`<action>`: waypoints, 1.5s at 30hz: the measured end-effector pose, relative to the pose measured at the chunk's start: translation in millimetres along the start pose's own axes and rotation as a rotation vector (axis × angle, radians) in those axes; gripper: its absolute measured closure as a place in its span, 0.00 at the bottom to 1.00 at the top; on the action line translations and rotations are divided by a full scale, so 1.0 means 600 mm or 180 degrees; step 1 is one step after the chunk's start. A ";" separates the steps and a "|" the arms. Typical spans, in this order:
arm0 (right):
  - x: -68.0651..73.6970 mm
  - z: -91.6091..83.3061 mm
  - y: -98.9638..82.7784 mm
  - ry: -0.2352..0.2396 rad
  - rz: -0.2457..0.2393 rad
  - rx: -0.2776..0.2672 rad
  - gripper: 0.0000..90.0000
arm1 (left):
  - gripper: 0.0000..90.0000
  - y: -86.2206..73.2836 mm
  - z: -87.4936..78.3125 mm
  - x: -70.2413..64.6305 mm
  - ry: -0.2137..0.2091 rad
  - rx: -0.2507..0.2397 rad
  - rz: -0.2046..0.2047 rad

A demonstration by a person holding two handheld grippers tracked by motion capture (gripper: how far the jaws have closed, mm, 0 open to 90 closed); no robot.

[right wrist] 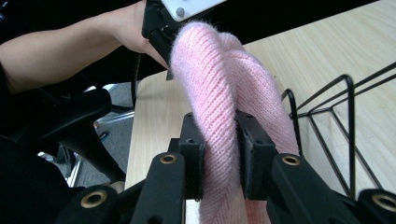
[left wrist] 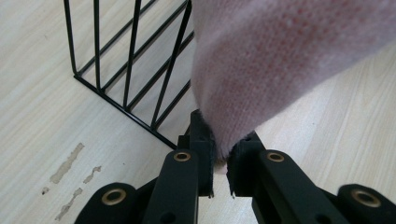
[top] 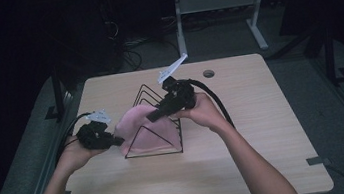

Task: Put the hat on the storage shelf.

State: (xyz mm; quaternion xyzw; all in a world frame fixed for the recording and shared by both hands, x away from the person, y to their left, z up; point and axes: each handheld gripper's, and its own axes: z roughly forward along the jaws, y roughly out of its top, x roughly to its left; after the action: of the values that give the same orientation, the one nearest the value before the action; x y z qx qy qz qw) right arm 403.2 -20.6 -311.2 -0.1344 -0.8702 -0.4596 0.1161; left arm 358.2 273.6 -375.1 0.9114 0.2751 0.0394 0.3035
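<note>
A pink knitted cloth (top: 139, 126) hangs across a black wire rack (top: 178, 137) at the middle of the table. My left gripper (top: 118, 141) is shut on the cloth's left edge; in the left gripper view the cloth (left wrist: 280, 60) is pinched at my left gripper (left wrist: 222, 163), with the wire rack (left wrist: 130, 74) behind. My right gripper (top: 153, 114) is above the rack, shut on a fold of the cloth (right wrist: 224, 93), which passes through my right gripper (right wrist: 220, 154). The wire rack (right wrist: 345, 121) stands to the right there.
The wooden table (top: 263, 115) has a round cable hole (top: 209, 73) at the back. A desk frame (top: 256, 25) stands beyond the table. In the right gripper view a person's forearm (right wrist: 70, 46) and a black chair base (right wrist: 74, 130) lie past the table's edge.
</note>
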 end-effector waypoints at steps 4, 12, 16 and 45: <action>-0.002 0.005 -0.007 0.0008 -0.0001 0.0025 0.81 | 0.92 -0.006 0.008 0.001 -0.0019 0.0008 -0.0016; 0.005 0.008 -0.017 -0.0015 0.0018 0.0073 0.71 | 0.92 -0.008 0.013 0.006 0.0006 0.0083 0.0010; 0.008 0.008 -0.017 -0.0079 -0.0049 0.0078 0.76 | 0.92 -0.010 0.016 0.008 0.0040 0.0143 0.0044; 0.014 0.022 -0.036 -0.0154 -0.0077 0.0120 0.89 | 0.93 -0.021 0.035 0.013 0.0019 0.0269 -0.0046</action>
State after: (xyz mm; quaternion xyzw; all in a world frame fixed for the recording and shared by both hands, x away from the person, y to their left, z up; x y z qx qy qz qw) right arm 387.0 -20.3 -332.4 -0.1327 -0.8829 -0.4410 0.0919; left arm 363.7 275.1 -400.0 0.9213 0.2839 0.0282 0.2642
